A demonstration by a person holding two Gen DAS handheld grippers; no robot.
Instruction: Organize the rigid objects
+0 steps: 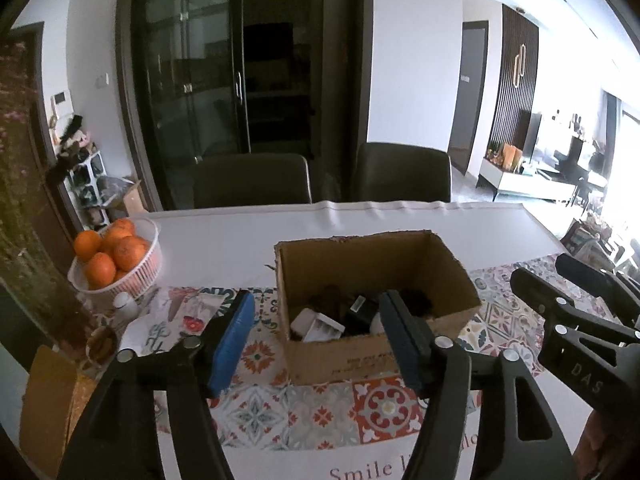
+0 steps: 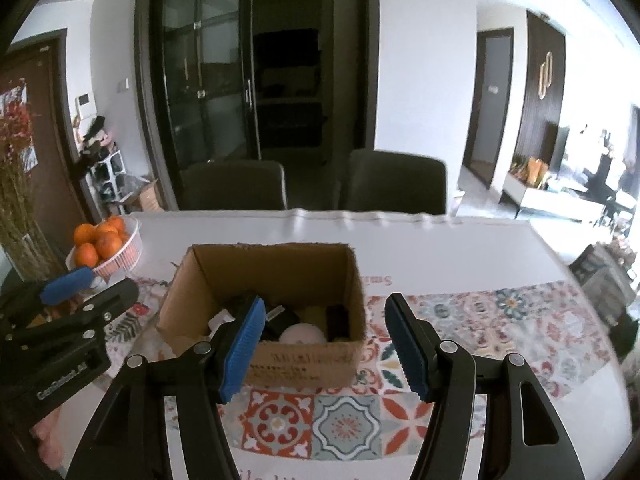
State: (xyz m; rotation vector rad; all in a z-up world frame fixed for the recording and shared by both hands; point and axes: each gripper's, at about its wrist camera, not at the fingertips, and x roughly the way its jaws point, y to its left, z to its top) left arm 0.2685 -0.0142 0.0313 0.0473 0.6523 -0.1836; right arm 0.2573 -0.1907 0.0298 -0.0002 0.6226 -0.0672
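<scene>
An open cardboard box [image 1: 384, 352] stands on the patterned mat and holds several small items, among them a white tray-like piece [image 1: 318, 326] and black blocks. It also shows in the right wrist view [image 2: 304, 360], with a round pale object [image 2: 302, 334] inside. My left gripper [image 1: 320, 340] is open and empty, above the table just in front of the box. My right gripper [image 2: 324, 344] is open and empty, also in front of the box. Each gripper shows at the edge of the other's view.
A white basket of oranges [image 1: 116, 256] stands at the left, with small jars [image 1: 126, 306] and a brown box [image 1: 48, 404] nearer the left edge. Two dark chairs [image 1: 252, 180] stand behind the table's far edge. The patterned mat [image 2: 500, 332] extends right.
</scene>
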